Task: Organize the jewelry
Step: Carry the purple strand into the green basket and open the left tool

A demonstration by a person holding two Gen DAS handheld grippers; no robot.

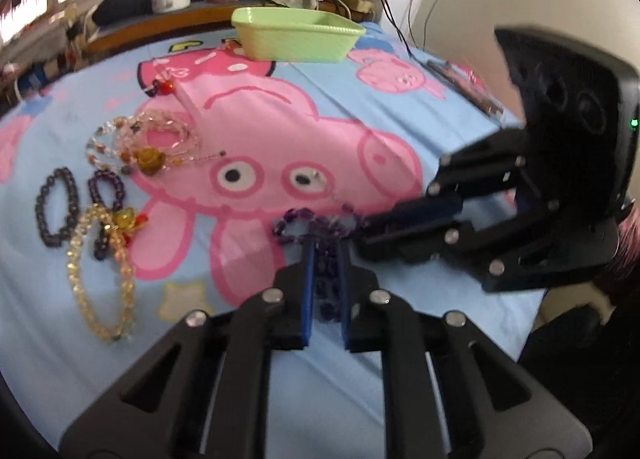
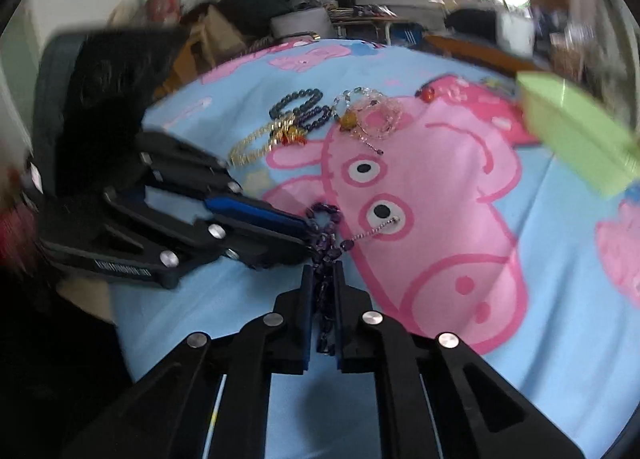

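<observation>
A string of purple beads (image 1: 296, 215) lies on the blue cartoon-pig cloth (image 1: 400, 291) near its front edge, and both grippers grip it. My left gripper (image 1: 325, 249) is shut on one stretch, with beads showing between its blue pads. My right gripper (image 1: 362, 231) reaches in from the right and is shut on the same string close by. In the right wrist view my right gripper (image 2: 323, 271) pinches the purple beads (image 2: 326, 239), and my left gripper (image 2: 310, 243) meets it from the left. A thin silver chain end (image 2: 372, 233) trails off toward the pig's eye.
A light green tray (image 1: 296, 39) (image 2: 572, 131) stands at the far edge of the cloth. Left of the pig lie dark bead bracelets (image 1: 56, 203), a yellow bead necklace (image 1: 100, 283), pink and clear beads (image 1: 160, 135) and red beads (image 1: 164, 87). Clutter crowds the background.
</observation>
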